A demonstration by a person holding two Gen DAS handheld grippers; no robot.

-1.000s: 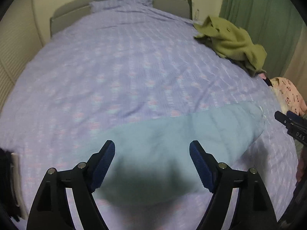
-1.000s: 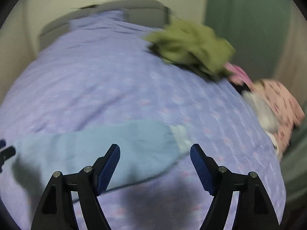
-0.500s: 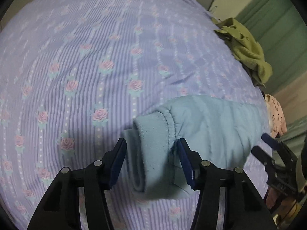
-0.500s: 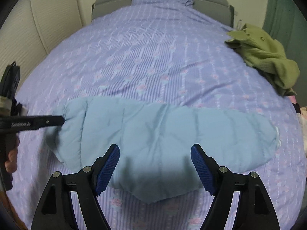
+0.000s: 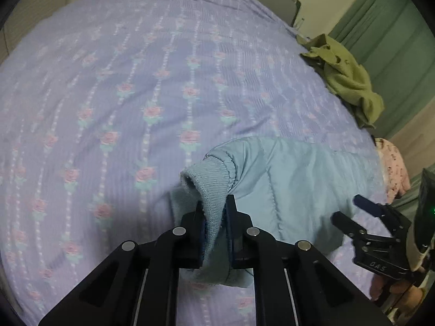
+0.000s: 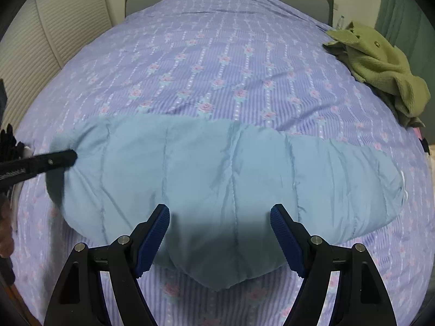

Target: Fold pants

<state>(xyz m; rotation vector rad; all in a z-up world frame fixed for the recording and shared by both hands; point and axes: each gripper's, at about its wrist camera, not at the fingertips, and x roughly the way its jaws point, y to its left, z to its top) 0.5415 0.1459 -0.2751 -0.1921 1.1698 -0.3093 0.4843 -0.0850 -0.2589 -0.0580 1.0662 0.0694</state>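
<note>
Dim, flat indoor light is falling on both views, with a cool bluish cast and no glare showing anywhere. The fisheye lens is bulging the lilac rose-striped bedspread into a dome and darkening every corner into black vignette. In the right wrist view the open black right gripper is throwing a broad soft shadow onto the pale blue quilted pants directly ahead of it (so the light is coming from behind the camera). In the left wrist view the bedspread's roses are smearing with motion blur, while the crumpled olive-green garment is looking slightly soft.
</note>
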